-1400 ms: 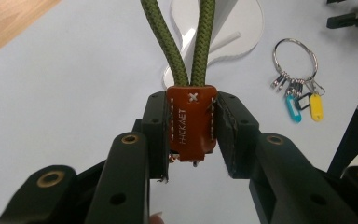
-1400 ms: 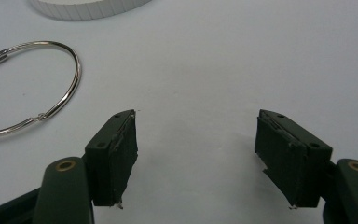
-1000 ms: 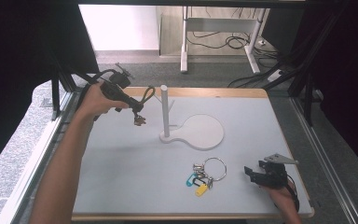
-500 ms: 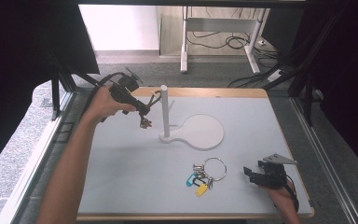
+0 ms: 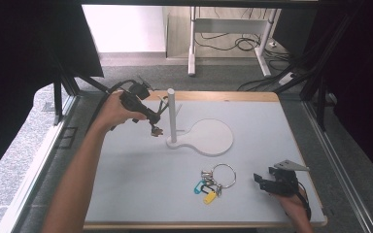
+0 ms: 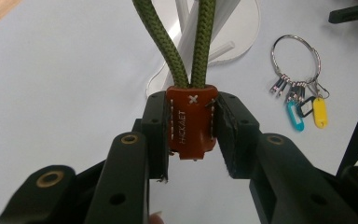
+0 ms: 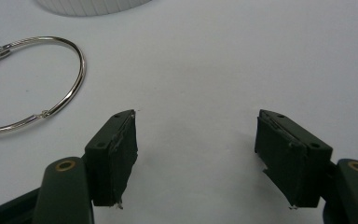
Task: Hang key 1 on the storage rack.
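Left gripper (image 5: 151, 115) has drifted in toward the post (image 5: 172, 116), jaws clamped on the brown leather tab (image 6: 192, 120); its green cord loop (image 6: 186, 44) runs ahead past the fingertips to the post. Hanging likely next. Right gripper (image 7: 196, 154) hasn't moved, jaws spread and empty, key ring (image 7: 42, 79) just off its left finger.

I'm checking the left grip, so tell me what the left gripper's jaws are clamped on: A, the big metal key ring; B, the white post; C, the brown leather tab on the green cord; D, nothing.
C: in the left gripper view the left gripper presses both pads on the tab below the cord.
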